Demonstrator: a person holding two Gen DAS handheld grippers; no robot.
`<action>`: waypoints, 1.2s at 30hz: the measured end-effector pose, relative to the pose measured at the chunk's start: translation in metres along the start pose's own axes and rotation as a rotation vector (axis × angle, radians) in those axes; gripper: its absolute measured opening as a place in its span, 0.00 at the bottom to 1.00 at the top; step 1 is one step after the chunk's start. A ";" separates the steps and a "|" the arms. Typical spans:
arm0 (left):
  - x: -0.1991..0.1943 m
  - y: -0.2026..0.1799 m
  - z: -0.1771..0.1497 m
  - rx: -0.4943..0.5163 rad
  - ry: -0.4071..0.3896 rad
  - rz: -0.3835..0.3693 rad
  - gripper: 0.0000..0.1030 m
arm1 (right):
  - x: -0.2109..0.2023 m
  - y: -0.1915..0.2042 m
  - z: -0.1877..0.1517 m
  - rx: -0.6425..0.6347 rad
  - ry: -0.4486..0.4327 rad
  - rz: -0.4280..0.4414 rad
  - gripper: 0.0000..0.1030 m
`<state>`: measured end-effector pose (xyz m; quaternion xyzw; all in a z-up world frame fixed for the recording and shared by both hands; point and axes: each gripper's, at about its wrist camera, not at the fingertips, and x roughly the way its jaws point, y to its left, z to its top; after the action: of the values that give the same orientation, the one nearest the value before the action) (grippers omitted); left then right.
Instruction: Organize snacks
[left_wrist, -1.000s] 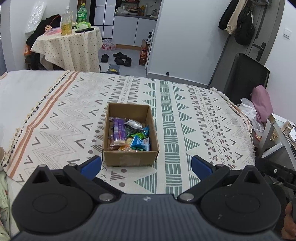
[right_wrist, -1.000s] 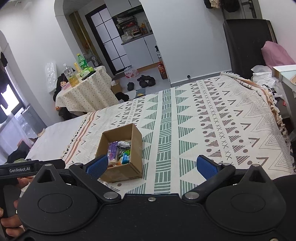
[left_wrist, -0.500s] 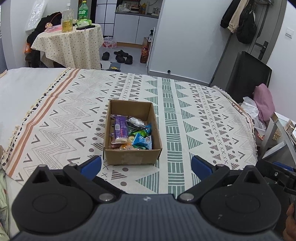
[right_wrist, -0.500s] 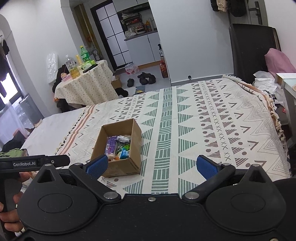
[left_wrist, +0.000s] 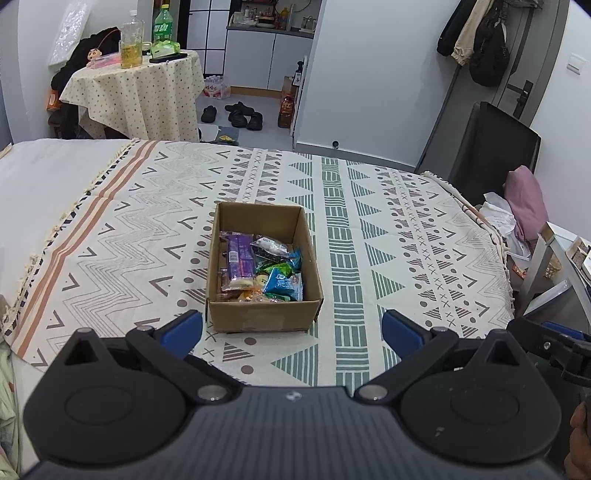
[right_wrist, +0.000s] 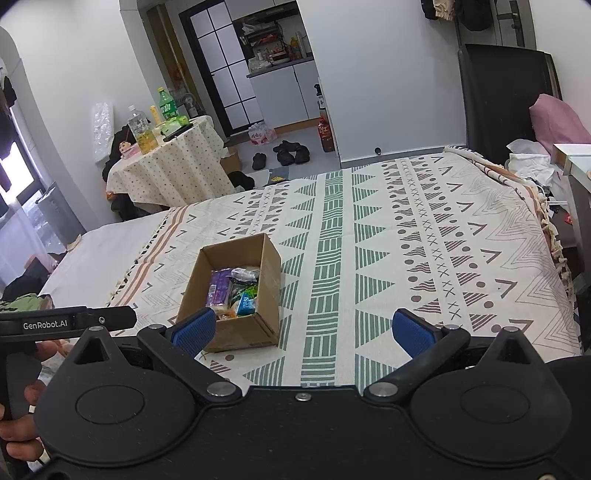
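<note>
An open cardboard box (left_wrist: 258, 314) (right_wrist: 267, 269) sits on the patterned bedspread (left_wrist: 388, 229) (right_wrist: 406, 229). Several wrapped snacks lie inside, among them a purple pack (left_wrist: 239, 258) (right_wrist: 218, 287) and a blue pack (left_wrist: 282, 284) (right_wrist: 245, 305). My left gripper (left_wrist: 291, 330) is open, just short of the box's near wall, with nothing between its blue pads. My right gripper (right_wrist: 303, 330) is open too and holds nothing; the box stands ahead of its left finger (right_wrist: 194, 330).
A round table (left_wrist: 136, 88) (right_wrist: 166, 166) with bottles stands beyond the bed at the far left. Shoes (left_wrist: 240, 112) lie on the floor. A black chair (left_wrist: 491, 144) and pink cloth (left_wrist: 524, 199) sit right of the bed. A hand (right_wrist: 18, 417) grips the other gripper's handle.
Both grippers have moved a little closer to the box, which now looks larger. Both stay open with nothing held.
</note>
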<state>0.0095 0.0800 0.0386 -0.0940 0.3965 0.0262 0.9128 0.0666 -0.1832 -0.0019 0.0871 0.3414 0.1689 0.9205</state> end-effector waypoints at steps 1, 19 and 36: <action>0.000 0.000 0.000 0.002 -0.001 -0.001 1.00 | 0.000 0.000 0.000 0.000 0.000 0.000 1.00; -0.013 -0.012 -0.005 0.047 -0.019 0.007 1.00 | -0.014 -0.005 -0.002 0.000 -0.022 0.006 1.00; -0.021 -0.015 -0.006 0.053 -0.030 0.007 1.00 | -0.026 -0.001 -0.002 -0.015 -0.031 0.011 1.00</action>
<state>-0.0076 0.0642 0.0519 -0.0680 0.3839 0.0203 0.9206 0.0473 -0.1939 0.0113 0.0846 0.3253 0.1752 0.9254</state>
